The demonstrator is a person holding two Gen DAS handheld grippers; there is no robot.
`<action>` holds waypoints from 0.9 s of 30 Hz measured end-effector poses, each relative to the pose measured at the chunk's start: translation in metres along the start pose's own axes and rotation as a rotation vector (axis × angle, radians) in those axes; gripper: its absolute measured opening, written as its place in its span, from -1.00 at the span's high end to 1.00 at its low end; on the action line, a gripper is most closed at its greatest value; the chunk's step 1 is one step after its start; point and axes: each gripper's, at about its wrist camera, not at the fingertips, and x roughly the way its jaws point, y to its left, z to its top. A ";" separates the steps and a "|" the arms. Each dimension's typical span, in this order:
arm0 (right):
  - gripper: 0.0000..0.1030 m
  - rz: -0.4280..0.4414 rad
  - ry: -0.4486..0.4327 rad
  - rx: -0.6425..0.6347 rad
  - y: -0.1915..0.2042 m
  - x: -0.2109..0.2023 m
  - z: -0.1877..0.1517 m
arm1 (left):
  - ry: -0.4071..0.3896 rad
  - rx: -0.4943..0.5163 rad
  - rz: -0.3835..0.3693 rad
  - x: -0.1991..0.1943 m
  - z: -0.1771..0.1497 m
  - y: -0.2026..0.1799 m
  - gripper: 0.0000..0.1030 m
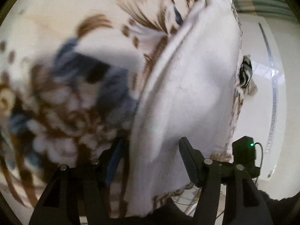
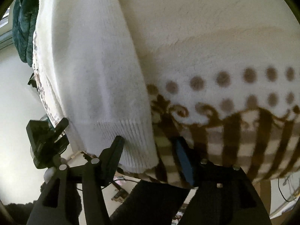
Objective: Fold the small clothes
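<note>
A white knitted garment (image 1: 189, 86) lies folded on a cream blanket with brown and blue patterns (image 1: 61, 86). My left gripper (image 1: 150, 150) is open, its fingers on either side of the garment's near edge. In the right wrist view the same garment (image 2: 90, 71) shows its ribbed hem (image 2: 123, 131) near the blanket's front edge. My right gripper (image 2: 148, 146) is open around the hem's corner. The left gripper's black body (image 2: 45, 140) shows at the left in that view.
The patterned blanket (image 2: 215, 97) covers the surface, with dots and brown stripes near its edge. A dark green cloth (image 2: 22, 24) lies at the far left. A white floor (image 1: 262, 97) lies beyond the surface edge. A black and white striped item (image 1: 246, 73) peeks out behind the garment.
</note>
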 end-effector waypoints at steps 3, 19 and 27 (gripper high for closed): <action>-0.32 0.019 -0.005 0.000 0.005 0.003 0.007 | -0.007 0.011 0.013 0.000 -0.002 -0.006 -0.10; -0.31 -0.001 -0.442 -0.177 0.125 -0.145 0.197 | -0.324 0.143 -0.053 -0.034 0.197 -0.164 -0.27; -0.25 0.105 -0.478 -0.087 0.150 -0.155 0.331 | -0.274 0.258 0.083 0.035 0.289 -0.194 0.90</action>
